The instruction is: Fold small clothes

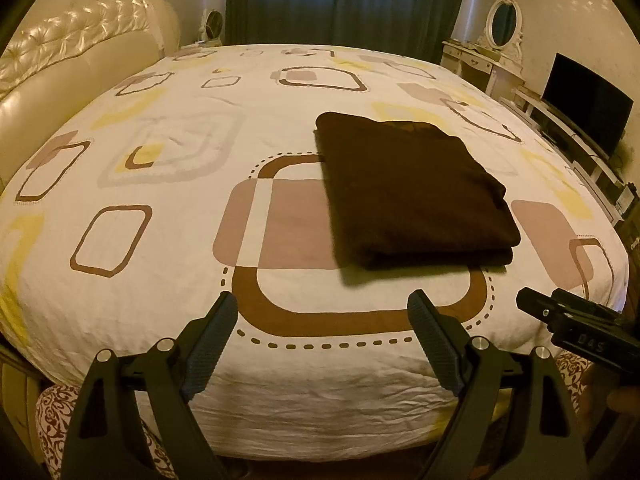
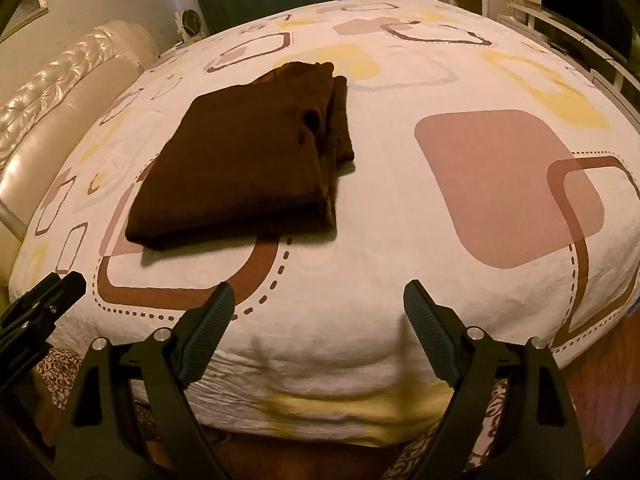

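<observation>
Brown folded cloth [image 1: 416,192] on bedspread [image 1: 168,272], well inside its edges.

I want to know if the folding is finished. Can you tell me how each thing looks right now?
Brown cloth: folded into a flat stack, lying on the bed.
Bed cover: spread out, slightly wrinkled.
Left hand-held gripper: open, holding nothing.
Right hand-held gripper: open, holding nothing.
Curtains: drawn shut.
Television: screen dark.
</observation>
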Demonstrator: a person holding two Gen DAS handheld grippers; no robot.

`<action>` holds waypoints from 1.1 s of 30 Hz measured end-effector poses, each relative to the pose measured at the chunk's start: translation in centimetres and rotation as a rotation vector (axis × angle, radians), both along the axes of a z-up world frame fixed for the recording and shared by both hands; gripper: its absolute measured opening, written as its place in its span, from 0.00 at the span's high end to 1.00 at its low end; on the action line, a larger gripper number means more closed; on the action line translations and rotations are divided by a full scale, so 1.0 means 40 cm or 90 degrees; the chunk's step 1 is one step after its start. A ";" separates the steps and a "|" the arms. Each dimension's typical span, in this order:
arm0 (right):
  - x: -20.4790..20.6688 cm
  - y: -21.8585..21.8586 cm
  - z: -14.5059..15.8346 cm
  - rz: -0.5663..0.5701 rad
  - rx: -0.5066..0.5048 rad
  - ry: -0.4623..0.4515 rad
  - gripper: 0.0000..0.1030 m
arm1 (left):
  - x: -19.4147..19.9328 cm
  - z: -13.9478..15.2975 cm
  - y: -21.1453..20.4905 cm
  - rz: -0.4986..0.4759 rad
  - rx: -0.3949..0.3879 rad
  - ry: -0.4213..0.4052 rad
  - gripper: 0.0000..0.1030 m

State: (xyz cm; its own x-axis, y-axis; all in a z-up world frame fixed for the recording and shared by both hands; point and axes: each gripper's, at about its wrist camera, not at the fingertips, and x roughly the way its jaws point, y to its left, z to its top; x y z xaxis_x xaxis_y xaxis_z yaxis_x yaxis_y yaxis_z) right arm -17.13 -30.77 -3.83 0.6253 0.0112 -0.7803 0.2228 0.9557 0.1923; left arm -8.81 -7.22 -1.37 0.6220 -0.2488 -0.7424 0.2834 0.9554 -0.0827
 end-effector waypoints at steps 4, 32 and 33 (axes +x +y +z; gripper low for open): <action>0.001 0.000 -0.002 0.002 0.001 0.003 0.16 | -0.003 0.000 -0.002 0.000 -0.006 0.005 0.17; -0.002 0.018 -0.021 0.008 0.011 0.021 0.16 | 0.002 0.001 -0.004 0.010 0.025 -0.004 0.17; -0.002 0.017 -0.021 0.008 0.011 0.021 0.16 | 0.003 0.002 -0.004 0.011 0.025 -0.004 0.17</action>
